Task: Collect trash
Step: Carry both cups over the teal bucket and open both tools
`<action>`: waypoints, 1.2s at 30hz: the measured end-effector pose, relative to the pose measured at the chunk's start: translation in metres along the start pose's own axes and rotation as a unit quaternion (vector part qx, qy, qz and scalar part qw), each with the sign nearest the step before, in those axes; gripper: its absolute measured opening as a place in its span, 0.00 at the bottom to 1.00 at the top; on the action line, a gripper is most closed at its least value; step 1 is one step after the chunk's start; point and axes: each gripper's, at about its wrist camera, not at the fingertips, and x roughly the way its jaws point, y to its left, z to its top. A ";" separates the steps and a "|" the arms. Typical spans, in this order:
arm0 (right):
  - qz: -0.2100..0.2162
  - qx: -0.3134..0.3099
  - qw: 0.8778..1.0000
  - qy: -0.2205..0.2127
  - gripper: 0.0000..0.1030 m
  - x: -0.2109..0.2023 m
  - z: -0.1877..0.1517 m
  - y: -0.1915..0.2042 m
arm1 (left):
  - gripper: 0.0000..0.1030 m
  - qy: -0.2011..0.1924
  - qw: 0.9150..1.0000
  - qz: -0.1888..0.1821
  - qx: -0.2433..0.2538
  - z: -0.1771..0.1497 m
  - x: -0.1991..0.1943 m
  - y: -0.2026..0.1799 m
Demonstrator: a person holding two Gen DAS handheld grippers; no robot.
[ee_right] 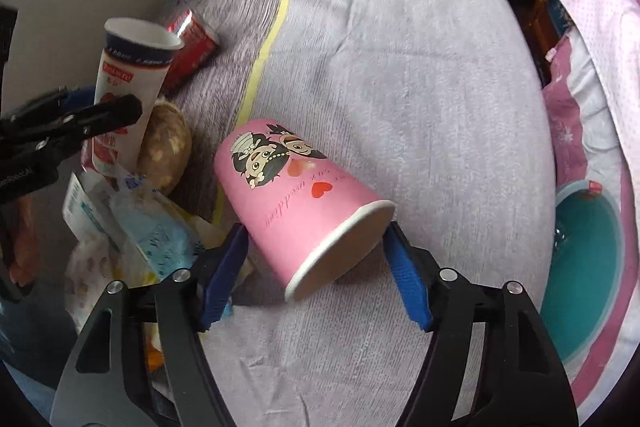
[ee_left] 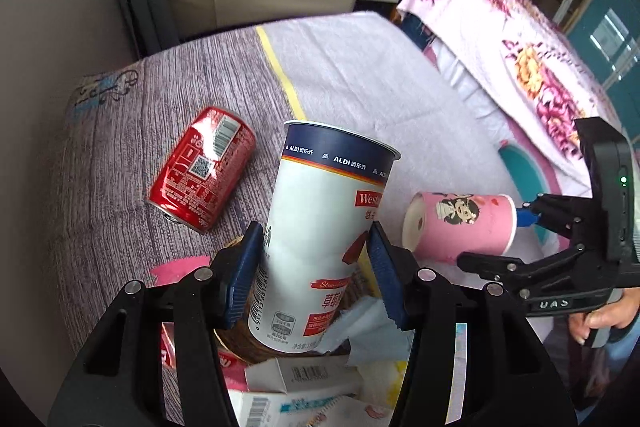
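A: Nearest, left gripper [ee_left: 316, 267]: fingers clamped on the tall yogurt cup [ee_left: 320, 227], tilted above the wrapper pile [ee_left: 304, 379].
B: Right gripper [ee_right: 316, 267]?
A: Fingers parted, straddling the pink paper cup's [ee_right: 296, 195] rim; it lies on its side on the bed [ee_right: 400, 67]. Contact unclear.
B: Beyond?
A: Red can [ee_left: 202, 169], lying flat.

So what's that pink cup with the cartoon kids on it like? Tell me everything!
The pink paper cup lies on its side on the grey bedspread, its white-rimmed open mouth facing the right gripper. Two cartoon children, red hearts and cursive writing decorate it. It looks empty and undented. The blue pads sit either side of its mouth, the right one at the rim, not clearly squeezing. In the left wrist view its white base shows.
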 end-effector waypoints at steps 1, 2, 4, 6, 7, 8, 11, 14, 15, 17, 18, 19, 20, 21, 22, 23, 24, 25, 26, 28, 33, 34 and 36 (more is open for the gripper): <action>-0.001 0.008 1.000 -0.009 0.64 -0.007 -0.002 -0.003 | 0.53 -0.004 1.000 0.000 0.000 0.000 -0.004 -0.002; 0.002 0.013 1.000 -0.014 0.64 -0.011 -0.003 -0.005 | 0.53 -0.009 1.000 0.000 0.001 0.000 -0.009 -0.004; 0.006 0.026 0.999 -0.024 0.64 -0.021 -0.006 -0.009 | 0.53 -0.018 1.000 0.000 0.001 0.001 -0.017 -0.007; 0.008 0.035 0.999 -0.034 0.63 -0.031 -0.009 -0.012 | 0.53 -0.029 1.000 -0.001 -0.004 0.002 -0.027 -0.009; 0.009 0.041 0.998 -0.039 0.63 -0.036 -0.011 -0.015 | 0.53 -0.032 0.999 -0.002 -0.005 0.003 -0.030 -0.011; 0.010 0.048 0.998 -0.045 0.63 -0.041 -0.013 -0.018 | 0.53 -0.034 0.999 -0.005 -0.005 0.003 -0.033 -0.013; 0.012 0.064 0.996 -0.061 0.63 -0.052 -0.013 -0.024 | 0.53 -0.037 0.999 -0.007 0.004 0.002 -0.039 -0.025; 0.008 0.079 0.994 -0.079 0.63 -0.066 -0.018 -0.032 | 0.53 -0.037 0.999 -0.016 0.010 -0.001 -0.041 -0.039; 0.006 0.083 0.993 -0.084 0.63 -0.070 -0.022 -0.035 | 0.53 -0.036 0.999 -0.020 0.011 -0.001 -0.041 -0.044; 0.002 0.096 0.990 -0.099 0.63 -0.084 -0.030 -0.043 | 0.53 -0.035 0.999 -0.027 0.014 -0.003 -0.040 -0.055; 0.001 0.102 0.989 -0.105 0.63 -0.089 -0.034 -0.046 | 0.53 -0.034 0.999 -0.032 0.015 -0.003 -0.039 -0.060; -0.001 0.108 0.988 -0.112 0.64 -0.095 -0.038 -0.050 | 0.53 -0.032 0.999 -0.039 0.017 -0.004 -0.038 -0.068; -0.005 0.117 0.985 -0.123 0.64 -0.103 -0.045 -0.056 | 0.53 -0.031 0.998 -0.044 0.019 -0.004 -0.036 -0.076; -0.006 0.123 0.984 -0.129 0.63 -0.108 -0.049 -0.060 | 0.53 -0.030 0.998 -0.048 0.021 -0.005 -0.036 -0.082; -0.007 0.131 0.982 -0.137 0.63 -0.113 -0.054 -0.065 | 0.53 -0.029 0.998 -0.052 0.024 -0.005 -0.034 -0.089; -0.007 0.143 0.979 -0.146 0.64 -0.121 -0.061 -0.073 | 0.53 -0.028 0.998 -0.057 0.030 -0.005 -0.032 -0.099; -0.007 0.150 0.977 -0.151 0.64 -0.124 -0.065 -0.078 | 0.53 -0.027 0.997 -0.061 0.038 -0.005 -0.030 -0.110; -0.007 0.158 0.975 -0.156 0.64 -0.129 -0.070 -0.083 | 0.53 -0.026 0.997 -0.062 0.042 -0.005 -0.029 -0.115; -0.009 0.170 0.972 -0.163 0.64 -0.134 -0.077 -0.092 | 0.53 -0.023 0.996 -0.065 0.048 -0.005 -0.026 -0.123; -0.009 0.181 0.969 -0.169 0.64 -0.137 -0.083 -0.101 | 0.53 -0.017 0.996 -0.073 0.054 -0.005 -0.021 -0.139; -0.027 0.220 0.956 -0.192 0.64 -0.150 -0.107 -0.136 | 0.53 0.000 0.992 -0.094 0.083 -0.004 -0.001 -0.186; -0.030 0.228 0.954 -0.194 0.64 -0.152 -0.112 -0.142 | 0.53 0.005 0.991 -0.097 0.087 -0.005 0.004 -0.194; -0.036 0.247 0.948 -0.198 0.64 -0.154 -0.122 -0.158 | 0.53 0.019 0.990 -0.104 0.094 -0.004 0.017 -0.214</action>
